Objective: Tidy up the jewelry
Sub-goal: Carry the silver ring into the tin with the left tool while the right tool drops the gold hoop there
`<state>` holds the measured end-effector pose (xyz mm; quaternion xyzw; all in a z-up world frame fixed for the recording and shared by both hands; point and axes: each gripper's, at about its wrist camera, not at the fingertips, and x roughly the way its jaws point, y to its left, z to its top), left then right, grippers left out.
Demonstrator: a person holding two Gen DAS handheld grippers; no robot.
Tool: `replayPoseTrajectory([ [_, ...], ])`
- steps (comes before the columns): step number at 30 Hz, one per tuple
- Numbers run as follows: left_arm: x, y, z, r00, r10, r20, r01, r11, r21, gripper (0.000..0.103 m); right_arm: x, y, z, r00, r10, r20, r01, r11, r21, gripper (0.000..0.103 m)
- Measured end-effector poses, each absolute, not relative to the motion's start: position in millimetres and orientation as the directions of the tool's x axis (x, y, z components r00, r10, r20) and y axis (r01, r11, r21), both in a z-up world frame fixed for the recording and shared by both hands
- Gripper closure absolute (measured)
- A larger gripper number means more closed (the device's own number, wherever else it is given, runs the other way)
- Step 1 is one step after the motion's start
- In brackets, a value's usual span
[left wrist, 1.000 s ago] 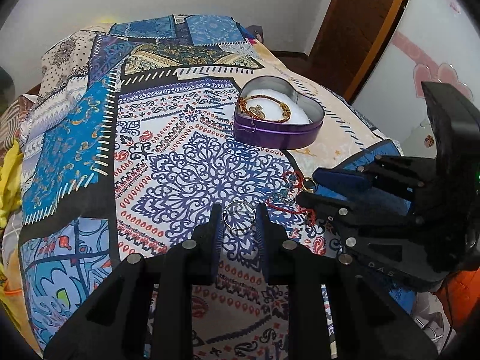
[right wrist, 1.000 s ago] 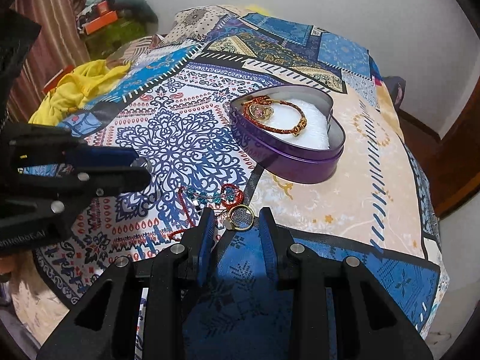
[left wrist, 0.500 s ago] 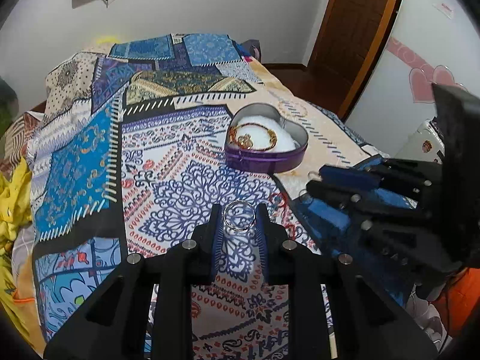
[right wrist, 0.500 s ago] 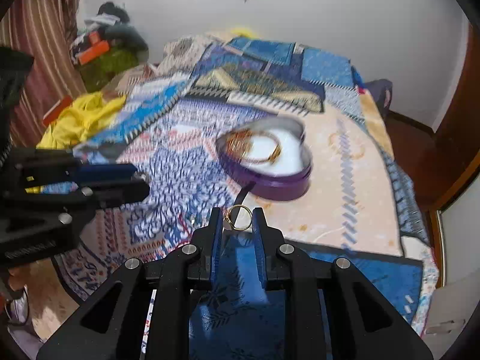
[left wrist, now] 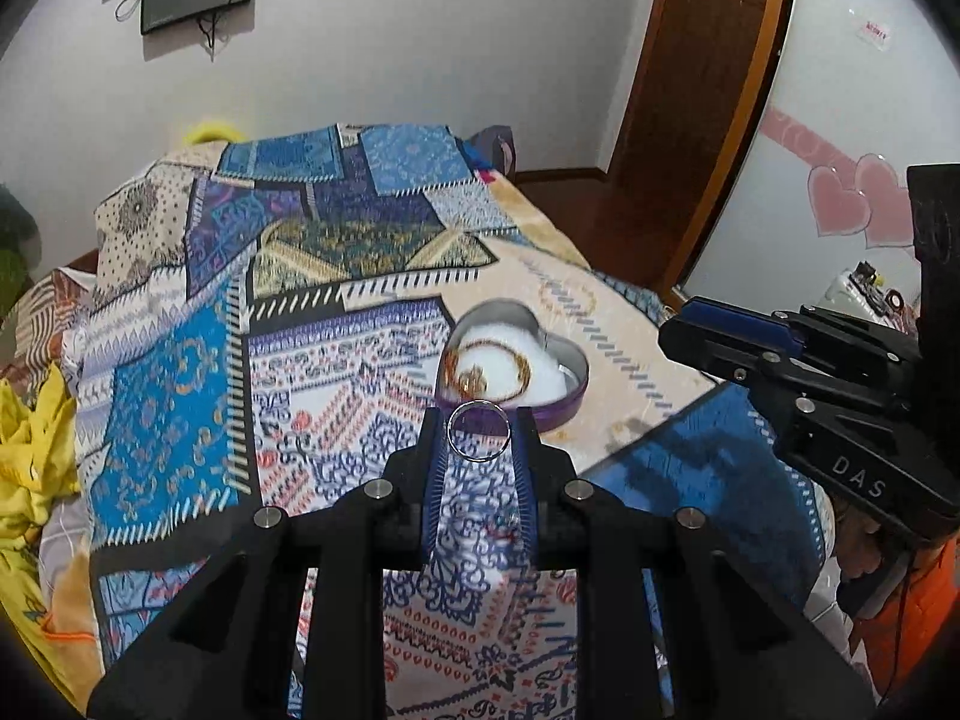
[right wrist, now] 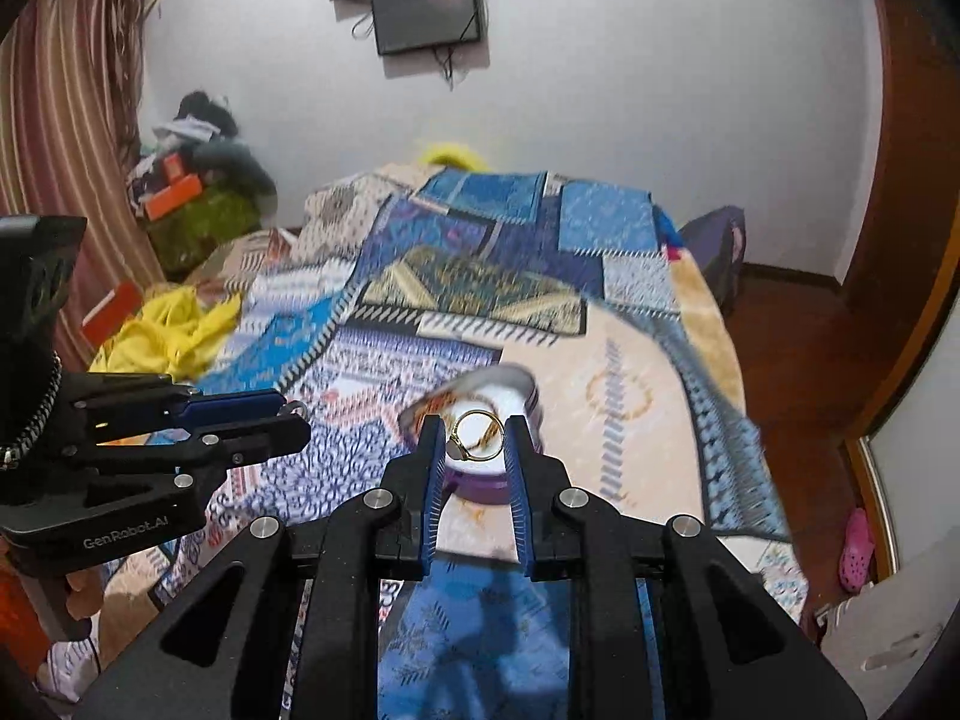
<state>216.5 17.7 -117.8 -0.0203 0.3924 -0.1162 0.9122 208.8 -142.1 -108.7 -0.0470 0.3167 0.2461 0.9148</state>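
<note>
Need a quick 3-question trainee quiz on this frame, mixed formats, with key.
1. True or false: the left gripper is empty.
2. Multiple choice: the right gripper is shut on A) a gold ring B) a bracelet C) nothing.
3. Fill in: the gold bracelet lies in the purple ____-shaped tin on the patterned bedspread.

Key: 1 false, it grips a silver ring; 2 A; 3 heart.
</note>
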Motion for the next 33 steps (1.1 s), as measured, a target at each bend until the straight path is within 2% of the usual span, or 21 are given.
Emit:
replayPoseTrajectory([
  [9,230.8,17.5,-114.9,0.677,-0.228,-0.700,0.190,0.973,-0.133,0.082,215.5,-144.3,-101.9,0.697,0.439,-0.567,-0.483,0.872,0.081,0.085],
  [24,274.6,9.9,-139.4,0.629,-0.257,-0.734,0.206,0.965,-0.161,0.082,254.6,-145.4,-150.3,0.607,0.435,-0.665,-0.461,0.874,0.152,0.085],
  [33,292.0,0.1,-150.4,0.594,-0.288,-0.751,0.249,0.954,-0.169,0.082,261.0,-137.2,-154.7,0.586,0.435,-0.684,-0.503,0.857,0.114,0.085],
])
